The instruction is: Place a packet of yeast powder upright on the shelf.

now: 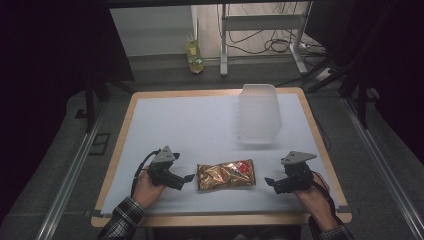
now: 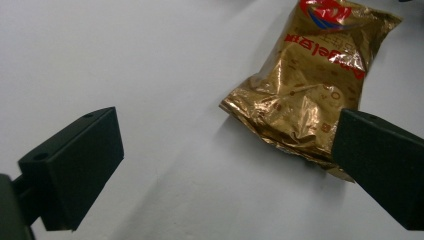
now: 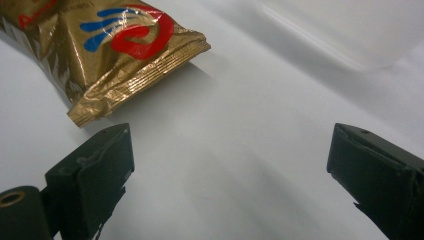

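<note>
A crinkled gold foil snack bag with red and blue print lies flat on the white table sheet near the front edge. My left gripper rests just left of it, pointing at the bag, jaws open and empty. In the left gripper view the bag lies ahead, its near corner by the right jaw, apart from it. My right gripper sits to the bag's right, pointing left, jaws open and empty. In the right gripper view the bag's sealed end lies ahead of the left jaw.
A clear plastic tub stands at the back right of the white sheet; its wall shows in the right gripper view. The wooden table rim frames the sheet. Beyond the table stand a bottle and a metal frame with cables.
</note>
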`<state>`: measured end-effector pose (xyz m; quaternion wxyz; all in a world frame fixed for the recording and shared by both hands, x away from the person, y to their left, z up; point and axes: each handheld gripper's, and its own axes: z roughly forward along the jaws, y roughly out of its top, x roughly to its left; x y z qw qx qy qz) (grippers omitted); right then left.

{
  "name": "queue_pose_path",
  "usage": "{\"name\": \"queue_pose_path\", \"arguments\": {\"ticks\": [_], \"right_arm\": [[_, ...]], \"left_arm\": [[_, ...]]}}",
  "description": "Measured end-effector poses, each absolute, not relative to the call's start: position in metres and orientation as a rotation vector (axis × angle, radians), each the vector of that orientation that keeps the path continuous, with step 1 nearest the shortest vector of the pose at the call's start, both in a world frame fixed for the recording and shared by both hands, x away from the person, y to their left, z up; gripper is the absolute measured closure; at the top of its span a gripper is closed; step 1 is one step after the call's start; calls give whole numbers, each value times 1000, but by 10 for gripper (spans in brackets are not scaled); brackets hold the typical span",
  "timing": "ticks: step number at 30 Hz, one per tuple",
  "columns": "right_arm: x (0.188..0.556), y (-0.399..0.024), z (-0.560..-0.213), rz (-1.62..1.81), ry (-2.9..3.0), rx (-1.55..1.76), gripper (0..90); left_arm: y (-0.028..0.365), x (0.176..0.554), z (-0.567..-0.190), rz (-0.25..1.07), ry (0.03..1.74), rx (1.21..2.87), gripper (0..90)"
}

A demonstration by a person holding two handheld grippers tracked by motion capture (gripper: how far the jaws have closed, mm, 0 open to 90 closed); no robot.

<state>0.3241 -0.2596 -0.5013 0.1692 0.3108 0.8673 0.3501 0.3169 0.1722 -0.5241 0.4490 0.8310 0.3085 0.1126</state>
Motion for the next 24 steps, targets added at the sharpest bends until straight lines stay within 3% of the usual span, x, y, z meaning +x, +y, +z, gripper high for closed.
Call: {"name": "queue_pose_path", "arguments": {"ticks": [24], "right_arm": [[324,-253,-509,952,2501,866,29]], "left_arm": [[166,319,-527,250,784,2083,42]]}}
